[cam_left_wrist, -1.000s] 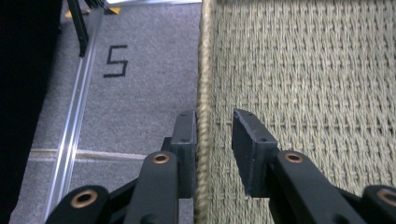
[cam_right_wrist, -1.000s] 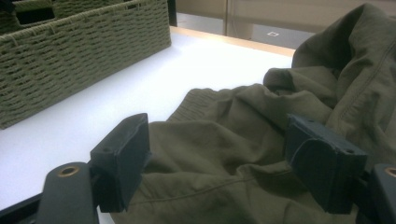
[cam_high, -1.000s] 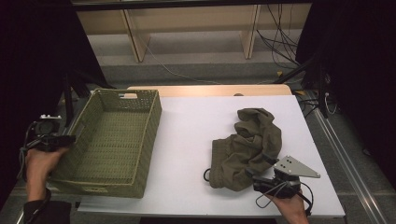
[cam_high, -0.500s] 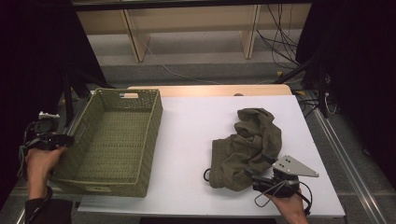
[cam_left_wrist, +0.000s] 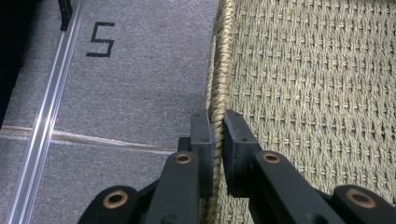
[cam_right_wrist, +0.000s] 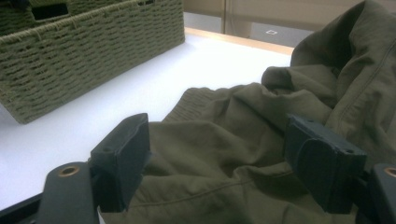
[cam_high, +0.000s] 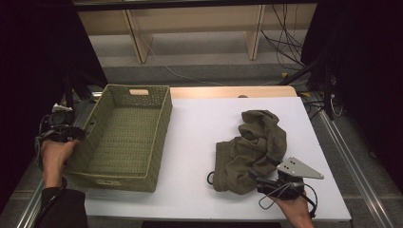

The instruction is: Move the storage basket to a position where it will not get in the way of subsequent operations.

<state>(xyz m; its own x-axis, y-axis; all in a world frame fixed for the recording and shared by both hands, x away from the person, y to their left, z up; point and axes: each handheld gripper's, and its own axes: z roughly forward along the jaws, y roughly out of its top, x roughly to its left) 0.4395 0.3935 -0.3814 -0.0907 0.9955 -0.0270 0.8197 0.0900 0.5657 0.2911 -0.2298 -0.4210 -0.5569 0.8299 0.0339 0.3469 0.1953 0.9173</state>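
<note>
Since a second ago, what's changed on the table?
The left gripper has just closed its jaws on the near left rim of the woven basket, and the basket has swung slightly, its far end toward the cloth. The right gripper stays open over the green cloth, which hasn't moved.

Recording lab, black curtains (cam_high: 38,52), loose cables (cam_high: 280,38)

One black "5" (cam_left_wrist: 100,39), painted on the grey floor (cam_left_wrist: 130,84) beside the basket (cam_left_wrist: 303,93). No other legible marks.
</note>
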